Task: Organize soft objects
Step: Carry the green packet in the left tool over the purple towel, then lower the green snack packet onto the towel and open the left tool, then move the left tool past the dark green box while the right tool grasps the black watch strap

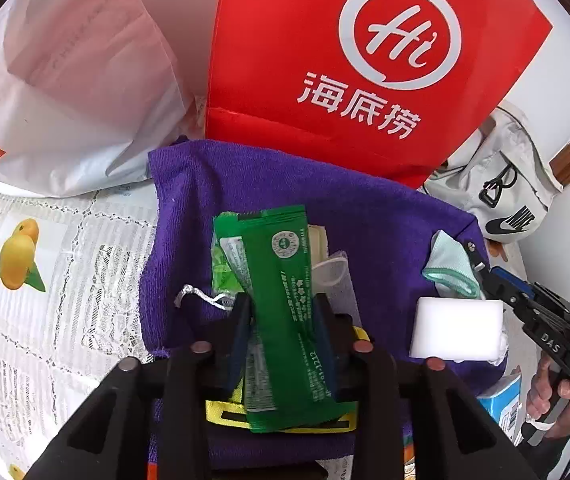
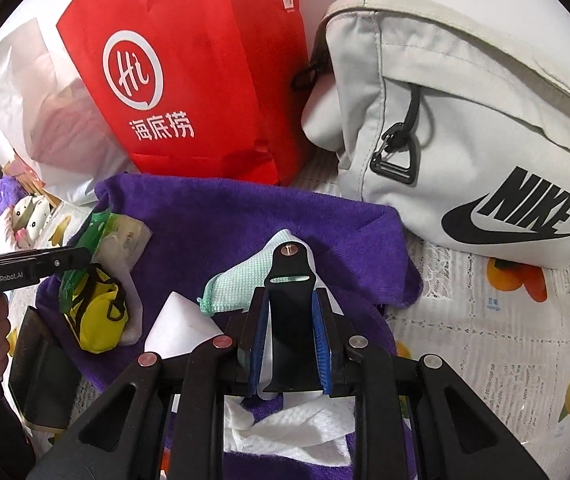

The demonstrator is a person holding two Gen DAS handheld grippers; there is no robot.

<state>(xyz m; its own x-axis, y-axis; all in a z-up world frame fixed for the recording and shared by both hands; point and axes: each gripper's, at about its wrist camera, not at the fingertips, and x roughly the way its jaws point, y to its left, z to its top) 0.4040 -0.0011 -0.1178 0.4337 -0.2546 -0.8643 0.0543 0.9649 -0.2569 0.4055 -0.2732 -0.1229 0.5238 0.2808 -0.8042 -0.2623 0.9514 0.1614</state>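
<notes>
In the left wrist view the left gripper (image 1: 283,308) sits low in the centre of the frame, its two fingers closed onto a green packet (image 1: 289,320). The packet stands between the pads and runs from the lower middle up toward the centre, its top end free above the fingertips. A second, lighter green wrapper (image 1: 223,256) lies just behind it. Under both is a purple towel (image 1: 365,216) spread over the lace tablecloth (image 1: 45,320). A yellow pouch (image 1: 221,412) shows below the packet, between the gripper's arms.

To the right in that view a white sponge (image 1: 456,328) rests on the towel, with a mint cloth (image 1: 451,266) just above it. The right gripper (image 1: 481,264) reaches in from the right edge, its tip at the mint cloth.

In the right wrist view the right gripper (image 2: 291,300) is at lower centre, its blue pads pressed onto a black strap (image 2: 291,276) that stands upright between them. The strap's rounded end, with a rivet and a slot, rises over the mint cloth (image 2: 241,280). The white sponge (image 2: 177,328) lies just left of the gripper, and crumpled white tissue (image 2: 285,428) lies beneath it on the purple towel (image 2: 225,216).

A red bag (image 2: 189,68) stands at upper left of that frame, a grey Nike bag (image 2: 465,120) at upper right, both behind the towel. The yellow pouch (image 2: 97,312) lies at the left, near the left gripper (image 2: 81,256)
</notes>
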